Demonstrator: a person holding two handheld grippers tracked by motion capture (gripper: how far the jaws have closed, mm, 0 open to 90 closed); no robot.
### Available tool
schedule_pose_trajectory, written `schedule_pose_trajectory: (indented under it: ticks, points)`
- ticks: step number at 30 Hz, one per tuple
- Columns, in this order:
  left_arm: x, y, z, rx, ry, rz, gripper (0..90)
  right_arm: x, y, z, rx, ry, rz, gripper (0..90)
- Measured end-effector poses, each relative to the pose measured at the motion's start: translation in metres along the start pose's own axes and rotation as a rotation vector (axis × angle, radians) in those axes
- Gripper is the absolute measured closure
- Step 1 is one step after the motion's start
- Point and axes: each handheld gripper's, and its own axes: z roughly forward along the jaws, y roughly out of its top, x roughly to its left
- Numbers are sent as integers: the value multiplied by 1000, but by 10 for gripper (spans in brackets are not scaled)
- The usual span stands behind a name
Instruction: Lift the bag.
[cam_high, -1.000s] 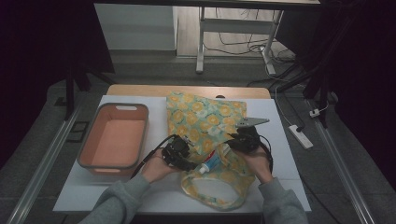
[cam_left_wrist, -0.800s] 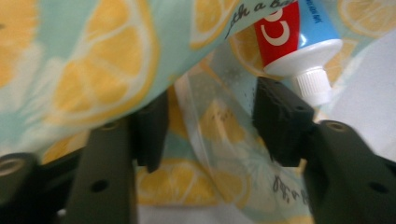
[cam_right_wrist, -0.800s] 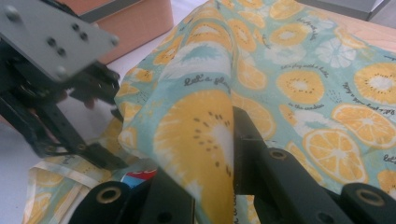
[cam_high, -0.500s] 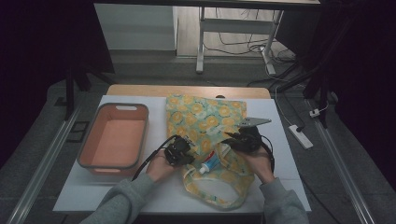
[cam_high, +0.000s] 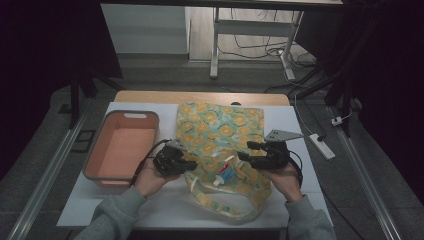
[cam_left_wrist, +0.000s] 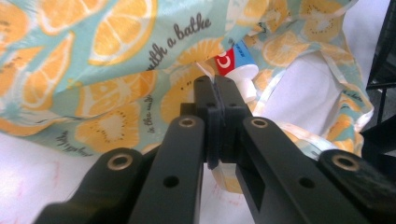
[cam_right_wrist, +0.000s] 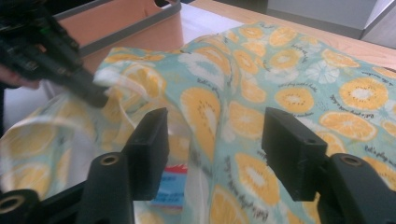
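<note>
Toothpaste lies at the mouth of the fruit-print bag on the bench, the left gripper pinching the bag's edge, the right gripper having just opened, empty, so the next move is likely a careful grab of the tube

High view overhead; gripper views close (sharing bag).

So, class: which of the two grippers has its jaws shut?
The left gripper, beside the salmon-pink plastic tray: its jaws pinch the orange-slice fabric bag. The right gripper stands open.
</note>
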Motion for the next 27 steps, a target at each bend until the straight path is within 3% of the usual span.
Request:
schedule_pose_trajectory:
  ticks: [6, 11, 16, 24, 27]
  points:
    - [6, -9, -5, 2, 7, -8, 895, 14, -18, -23, 20, -20, 6, 345]
    - [6, -13, -7, 5, 5, -6, 895, 22, -56, -34, 98, -48, 22, 287]
    - [7, -15, -8, 3, 4, -12, 894, 15, -93, -37, 161, -61, 77, 254]
    - [8, -16, -9, -1, 3, -19, 894, 9, -106, -25, 250, -113, 17, 250]
    - [9, -16, -10, -4, 1, -21, 894, 5, -110, -23, 263, -153, 17, 298]
